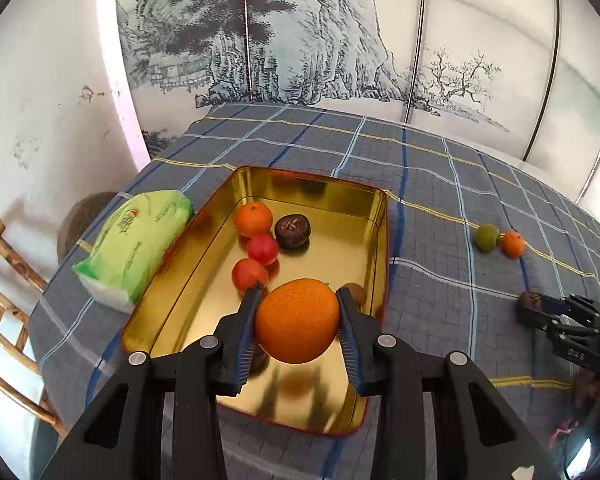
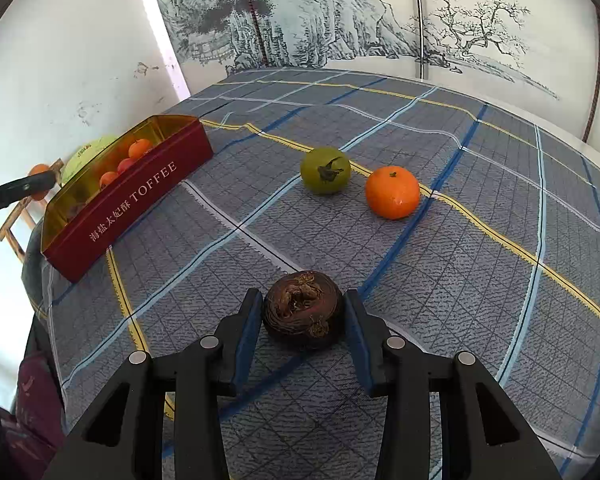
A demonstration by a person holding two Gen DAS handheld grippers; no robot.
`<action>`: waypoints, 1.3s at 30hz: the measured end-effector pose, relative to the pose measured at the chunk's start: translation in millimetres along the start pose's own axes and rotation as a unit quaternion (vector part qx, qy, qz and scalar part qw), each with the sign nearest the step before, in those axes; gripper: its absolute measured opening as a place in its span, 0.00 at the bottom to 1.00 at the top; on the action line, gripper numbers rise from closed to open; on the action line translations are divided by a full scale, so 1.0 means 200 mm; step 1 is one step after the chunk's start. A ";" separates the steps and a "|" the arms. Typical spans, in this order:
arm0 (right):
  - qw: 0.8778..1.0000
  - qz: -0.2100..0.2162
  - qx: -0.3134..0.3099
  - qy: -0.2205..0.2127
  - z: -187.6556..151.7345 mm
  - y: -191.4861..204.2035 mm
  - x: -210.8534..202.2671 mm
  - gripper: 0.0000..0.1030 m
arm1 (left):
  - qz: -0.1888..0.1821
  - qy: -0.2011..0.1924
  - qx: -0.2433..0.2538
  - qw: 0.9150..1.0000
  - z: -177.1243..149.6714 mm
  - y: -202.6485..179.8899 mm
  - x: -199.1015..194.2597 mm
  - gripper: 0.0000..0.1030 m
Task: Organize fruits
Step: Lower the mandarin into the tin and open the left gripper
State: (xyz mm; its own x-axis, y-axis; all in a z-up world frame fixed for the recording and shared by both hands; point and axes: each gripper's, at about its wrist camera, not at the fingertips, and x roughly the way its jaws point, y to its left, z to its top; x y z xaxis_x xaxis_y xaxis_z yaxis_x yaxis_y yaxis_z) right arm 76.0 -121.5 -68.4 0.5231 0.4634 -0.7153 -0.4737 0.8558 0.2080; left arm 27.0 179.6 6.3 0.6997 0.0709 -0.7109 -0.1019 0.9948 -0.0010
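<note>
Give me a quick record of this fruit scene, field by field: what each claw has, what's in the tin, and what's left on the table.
left claw: shut on big orange, held over the tin
right claw: around dark brown fruit on the tablecloth; contact unclear
in tin: small orange, two red fruits, dark fruit
loose on cloth: green fruit, mandarin
beside tin: green packet
</note>
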 end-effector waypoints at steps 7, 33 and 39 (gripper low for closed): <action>1.000 0.002 0.002 0.000 0.00 0.00 0.00 0.41 | -0.008 0.010 0.004 1.000 0.09 -0.03 0.13 0.33; 1.000 0.006 0.004 0.004 0.01 -0.01 0.01 0.41 | -0.026 0.076 0.003 0.997 0.40 -0.10 0.59 0.33; 1.000 0.006 0.004 0.004 0.01 -0.02 0.01 0.41 | -0.029 0.049 0.011 0.998 0.39 -0.12 0.49 0.47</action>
State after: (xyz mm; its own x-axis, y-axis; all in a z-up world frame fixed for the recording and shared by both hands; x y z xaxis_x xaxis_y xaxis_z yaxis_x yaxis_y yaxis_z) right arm 79.3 -123.2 -69.0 0.5112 0.4723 -0.7181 -0.4742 0.8518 0.2227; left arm 152.8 168.5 -8.0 0.6312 0.0069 -0.7756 -0.0473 0.9984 -0.0297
